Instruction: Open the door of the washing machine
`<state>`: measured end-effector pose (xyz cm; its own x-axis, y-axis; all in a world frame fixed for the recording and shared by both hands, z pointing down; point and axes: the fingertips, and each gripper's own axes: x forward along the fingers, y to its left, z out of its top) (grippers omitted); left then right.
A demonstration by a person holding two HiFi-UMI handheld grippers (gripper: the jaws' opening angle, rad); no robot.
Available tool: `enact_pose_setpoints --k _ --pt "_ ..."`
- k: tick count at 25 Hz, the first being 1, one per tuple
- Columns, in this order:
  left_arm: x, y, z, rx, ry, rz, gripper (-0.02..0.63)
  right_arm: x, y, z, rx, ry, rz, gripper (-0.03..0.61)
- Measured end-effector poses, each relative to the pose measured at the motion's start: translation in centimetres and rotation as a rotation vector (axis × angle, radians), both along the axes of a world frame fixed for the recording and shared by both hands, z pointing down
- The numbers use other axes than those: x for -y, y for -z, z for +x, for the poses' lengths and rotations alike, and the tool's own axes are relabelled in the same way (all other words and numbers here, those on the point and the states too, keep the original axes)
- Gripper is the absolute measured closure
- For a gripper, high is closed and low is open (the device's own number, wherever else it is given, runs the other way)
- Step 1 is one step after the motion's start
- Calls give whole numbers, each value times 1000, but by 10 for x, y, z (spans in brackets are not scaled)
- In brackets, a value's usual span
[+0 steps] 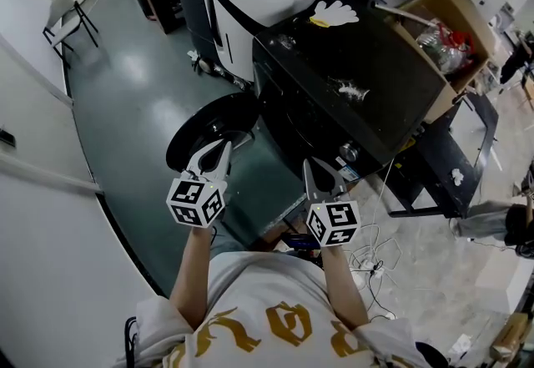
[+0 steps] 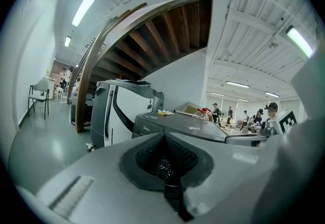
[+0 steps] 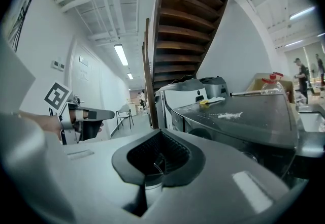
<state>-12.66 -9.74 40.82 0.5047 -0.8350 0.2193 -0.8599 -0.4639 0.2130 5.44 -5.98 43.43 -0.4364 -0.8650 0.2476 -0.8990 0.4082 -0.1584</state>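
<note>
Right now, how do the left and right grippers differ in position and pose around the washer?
The left gripper sits at the lower edge of the open round door. The right gripper sits before the front of the washing machine. In the head view the left gripper leans rightward and the right gripper leftward, so their tips converge. Shared: both are shut with nothing between the jaws, and neither holds the door.

Head view steeply down; both gripper views near-level, toward washing machine (image 1: 392,99).
</note>
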Motion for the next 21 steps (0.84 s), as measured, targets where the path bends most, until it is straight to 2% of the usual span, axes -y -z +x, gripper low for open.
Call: enact_pose_setpoints --k 21 --pt "1 -5 11 -10 -34 -12 509 0 -6 3 -3 -7 -9 569"
